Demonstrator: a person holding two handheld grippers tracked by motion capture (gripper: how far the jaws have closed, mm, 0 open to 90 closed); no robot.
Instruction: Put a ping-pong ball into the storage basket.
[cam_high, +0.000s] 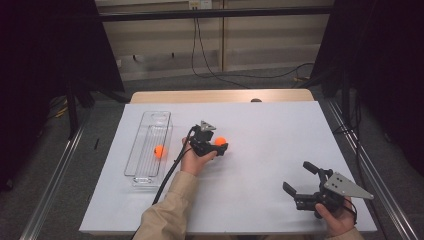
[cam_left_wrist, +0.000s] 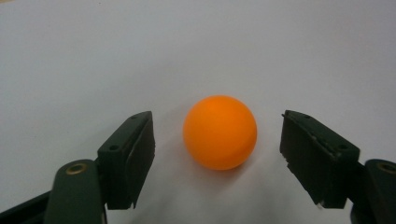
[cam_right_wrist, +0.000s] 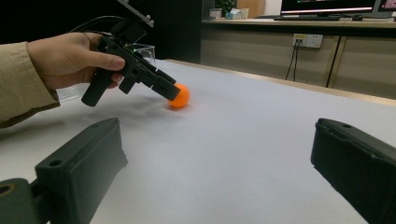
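Note:
An orange ball (cam_left_wrist: 220, 132) rests on the white table sheet (cam_high: 270, 140). My left gripper (cam_left_wrist: 217, 125) straddles it, with a gap between the ball and each jaw, so the gripper is open. From above, that ball (cam_high: 220, 141) sits at the tip of the left gripper (cam_high: 219, 146), near the table's middle. A second orange ball (cam_high: 159, 151) lies inside a clear plastic tray (cam_high: 150, 125) to the left. At the near right, my right gripper (cam_high: 297, 176) stands open with nothing between its jaws. In the right gripper view the right gripper (cam_right_wrist: 215, 163) faces the left gripper (cam_right_wrist: 173, 93) and the ball (cam_right_wrist: 182, 97).
The clear tray lies lengthwise along the left side of the sheet. A cable trails from the left gripper back along the beige sleeve (cam_high: 165, 210). Beyond the far edge are a wooden strip (cam_high: 220, 96), floor cables and dark curtains.

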